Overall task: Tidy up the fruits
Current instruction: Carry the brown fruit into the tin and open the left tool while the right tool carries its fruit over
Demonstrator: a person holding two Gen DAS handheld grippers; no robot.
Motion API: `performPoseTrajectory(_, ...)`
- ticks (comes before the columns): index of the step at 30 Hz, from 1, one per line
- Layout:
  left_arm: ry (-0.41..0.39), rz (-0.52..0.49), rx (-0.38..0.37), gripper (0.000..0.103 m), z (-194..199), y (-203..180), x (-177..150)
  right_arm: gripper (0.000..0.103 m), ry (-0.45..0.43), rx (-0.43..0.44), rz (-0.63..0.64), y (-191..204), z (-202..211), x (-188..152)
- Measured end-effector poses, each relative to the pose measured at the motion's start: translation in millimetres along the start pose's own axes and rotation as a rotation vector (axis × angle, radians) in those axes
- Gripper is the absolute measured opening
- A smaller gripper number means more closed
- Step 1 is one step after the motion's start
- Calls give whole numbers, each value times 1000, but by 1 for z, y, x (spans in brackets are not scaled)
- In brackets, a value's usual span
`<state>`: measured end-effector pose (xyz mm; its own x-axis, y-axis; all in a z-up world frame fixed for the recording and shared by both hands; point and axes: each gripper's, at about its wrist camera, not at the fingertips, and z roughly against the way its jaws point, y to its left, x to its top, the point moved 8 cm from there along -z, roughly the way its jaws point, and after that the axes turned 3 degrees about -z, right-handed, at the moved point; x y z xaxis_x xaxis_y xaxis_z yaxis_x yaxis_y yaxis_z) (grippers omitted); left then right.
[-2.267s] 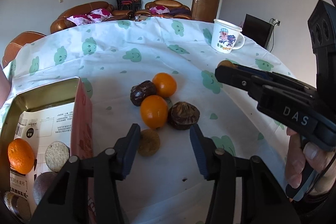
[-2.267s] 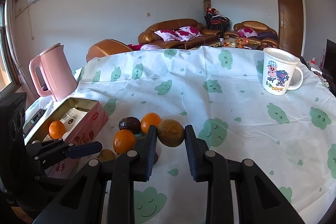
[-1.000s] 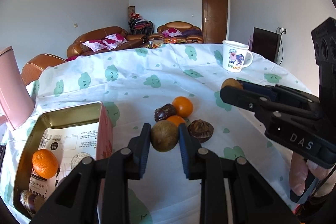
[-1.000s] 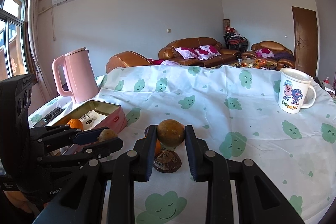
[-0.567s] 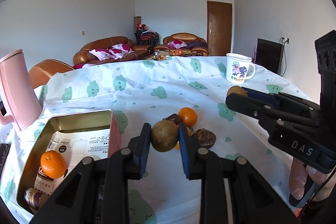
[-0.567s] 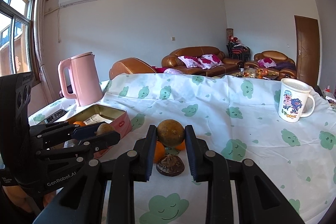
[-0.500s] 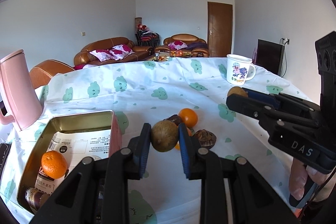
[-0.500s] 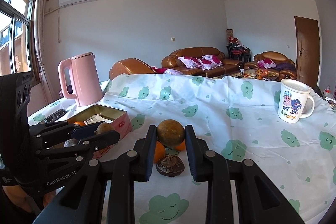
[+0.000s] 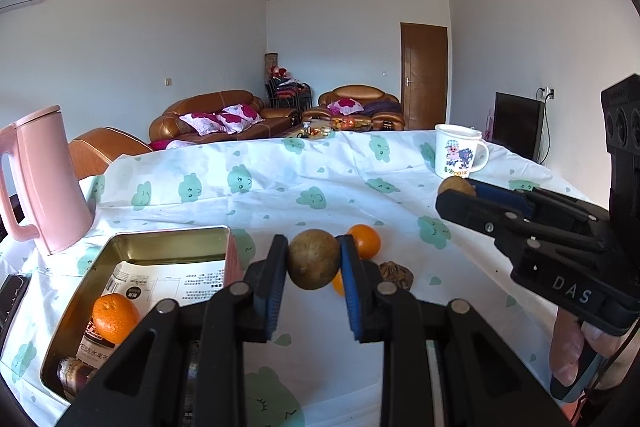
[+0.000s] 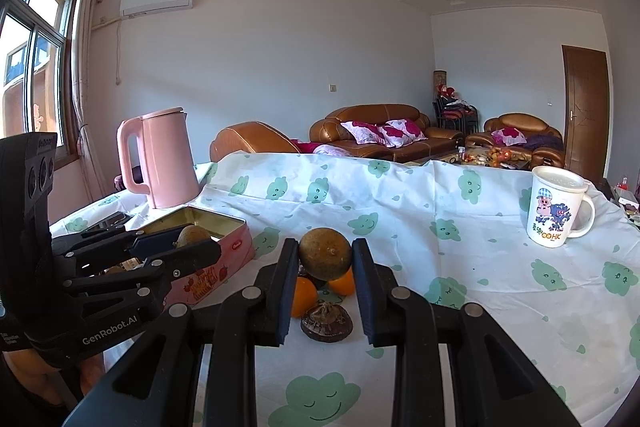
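My left gripper (image 9: 313,269) is clamped on a brown round fruit (image 9: 314,265), lifted above the tablecloth (image 9: 280,187). My right gripper (image 10: 325,265) pinches a second brown fruit (image 10: 325,259) over the oranges (image 10: 304,297) and a dried dark fruit (image 10: 326,323). To the left, the open tin (image 9: 132,251) holds one orange (image 9: 115,318).

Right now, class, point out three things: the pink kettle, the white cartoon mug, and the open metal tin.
pink kettle (image 10: 168,163), right wrist view, middle of its body.
white cartoon mug (image 10: 554,207), right wrist view, its printed side.
open metal tin (image 9: 168,245), left wrist view, inner far wall.
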<state>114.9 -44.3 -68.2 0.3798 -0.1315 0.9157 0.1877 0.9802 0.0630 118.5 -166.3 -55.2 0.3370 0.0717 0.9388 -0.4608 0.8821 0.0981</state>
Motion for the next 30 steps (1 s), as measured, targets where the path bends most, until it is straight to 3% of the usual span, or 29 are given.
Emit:
performPoseTrajectory(15, -47, 5, 35, 28, 14, 7, 1, 29, 22, 19, 26, 9, -5, -2)
performPoseTrajectory(30, 69, 170, 225, 28, 29, 117, -26, 29, 93, 163, 129, 102, -44, 3)
